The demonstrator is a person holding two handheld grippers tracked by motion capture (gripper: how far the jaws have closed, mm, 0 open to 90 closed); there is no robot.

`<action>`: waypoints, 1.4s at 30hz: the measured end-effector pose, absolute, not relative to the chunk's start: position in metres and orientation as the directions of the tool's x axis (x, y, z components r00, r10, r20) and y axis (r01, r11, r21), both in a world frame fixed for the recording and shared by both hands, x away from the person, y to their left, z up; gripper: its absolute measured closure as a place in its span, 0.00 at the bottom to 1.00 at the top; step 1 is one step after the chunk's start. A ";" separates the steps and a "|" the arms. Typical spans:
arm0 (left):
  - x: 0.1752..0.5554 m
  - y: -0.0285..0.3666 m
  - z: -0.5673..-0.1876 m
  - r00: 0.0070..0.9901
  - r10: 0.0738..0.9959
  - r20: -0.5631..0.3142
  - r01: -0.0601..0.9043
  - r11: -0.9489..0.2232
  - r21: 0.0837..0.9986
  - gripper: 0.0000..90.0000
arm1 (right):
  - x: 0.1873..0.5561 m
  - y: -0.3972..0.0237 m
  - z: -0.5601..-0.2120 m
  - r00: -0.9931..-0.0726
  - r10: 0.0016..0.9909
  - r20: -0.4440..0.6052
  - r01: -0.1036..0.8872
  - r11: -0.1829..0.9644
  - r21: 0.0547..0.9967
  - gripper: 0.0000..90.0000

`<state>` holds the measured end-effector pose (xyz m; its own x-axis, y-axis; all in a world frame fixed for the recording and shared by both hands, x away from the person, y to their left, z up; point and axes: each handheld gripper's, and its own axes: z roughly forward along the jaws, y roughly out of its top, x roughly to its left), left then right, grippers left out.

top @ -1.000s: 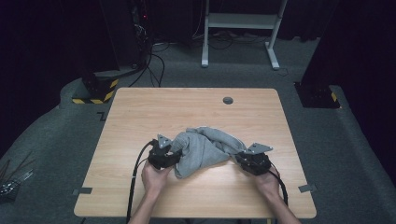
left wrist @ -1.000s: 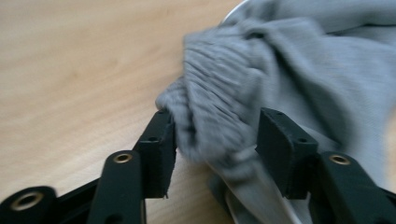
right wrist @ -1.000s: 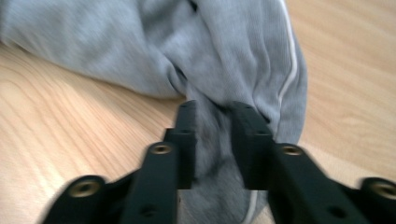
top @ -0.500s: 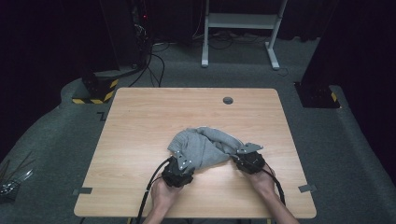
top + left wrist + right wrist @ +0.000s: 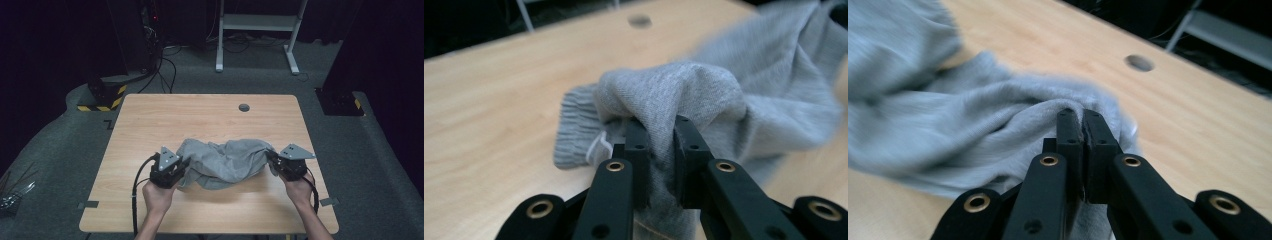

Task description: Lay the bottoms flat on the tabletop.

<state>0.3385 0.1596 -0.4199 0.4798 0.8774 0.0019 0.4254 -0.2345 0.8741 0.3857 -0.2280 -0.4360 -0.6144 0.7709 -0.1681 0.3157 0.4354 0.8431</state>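
Observation:
A crumpled grey garment [image 5: 225, 161] stretches between my two grippers over the near half of the wooden table [image 5: 165, 120]. My left gripper [image 5: 184, 165] is shut on its left end, where a thick fold of grey knit [image 5: 674, 100] bulges between the jaws and a ribbed cuff [image 5: 574, 135] hangs to the left. My right gripper [image 5: 270, 157] is shut on the right end, its jaws pinched tight on a thin fold of the garment [image 5: 998, 115]. The cloth sags in the middle and touches the table.
A round grommet hole [image 5: 244, 107] sits near the table's far edge. Beyond the table stand a white frame [image 5: 257, 30] and dark equipment with cables [image 5: 145, 45] on grey carpet. A black-and-yellow striped base [image 5: 102, 97] lies at the left.
Both grippers have moved apart, the left going left and the right going right, and the garment between them has been pulled wider and flatter.

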 end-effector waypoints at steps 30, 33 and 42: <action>0.346 0.128 -0.504 0.493 0.870 0.030 0.590 -0.359 0.723 0.67 | 0.387 -0.162 -0.508 -0.792 0.606 -0.071 0.405 0.609 0.682 0.70; 0.346 0.132 -0.494 0.522 0.853 0.000 0.585 -0.358 0.727 0.77 | 0.388 -0.165 -0.501 -0.799 0.599 -0.051 0.402 0.595 0.695 0.90; 0.335 0.139 -0.456 0.550 0.835 0.000 0.507 -0.334 0.794 0.82 | 0.368 -0.172 -0.459 -0.788 0.595 -0.158 0.262 0.556 0.789 0.95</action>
<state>0.3354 0.1392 -0.4564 0.5503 0.8350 0.0001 0.5074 -0.3345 0.7941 0.3676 -0.1721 -0.4588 -0.7881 0.5950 -0.1575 0.2621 0.5560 0.7887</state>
